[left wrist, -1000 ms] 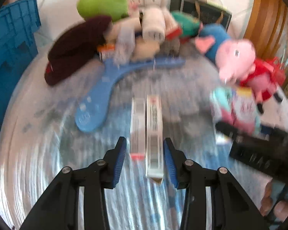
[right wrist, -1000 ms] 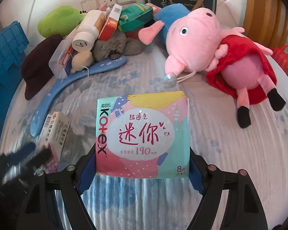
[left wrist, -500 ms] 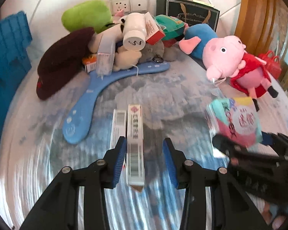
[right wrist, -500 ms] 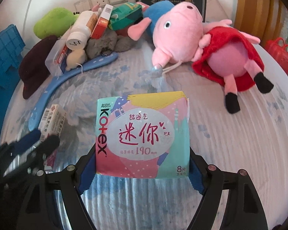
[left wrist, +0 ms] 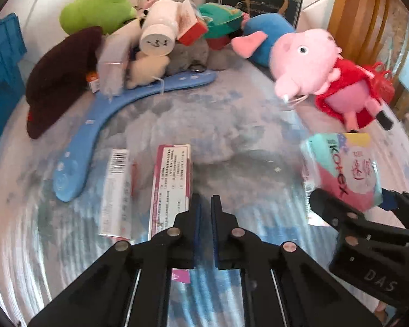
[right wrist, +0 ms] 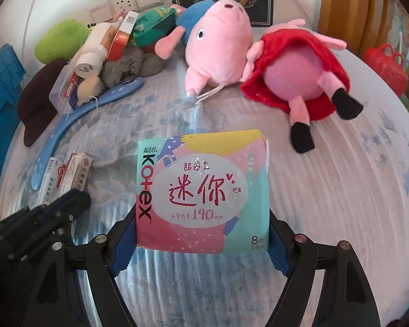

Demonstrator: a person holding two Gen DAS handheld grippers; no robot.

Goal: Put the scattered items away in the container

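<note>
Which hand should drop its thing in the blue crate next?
The right. The right gripper already clamps the Kotex pack. The left gripper has just closed on nothing, beside the two small boxes.

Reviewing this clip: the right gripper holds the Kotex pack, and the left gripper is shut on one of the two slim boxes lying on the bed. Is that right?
Not quite. The left gripper is shut, but on nothing: in the left wrist view both slim boxes lie beside its closed jaws, not between them. The rest holds: the right gripper grips the Kotex pack.
</note>
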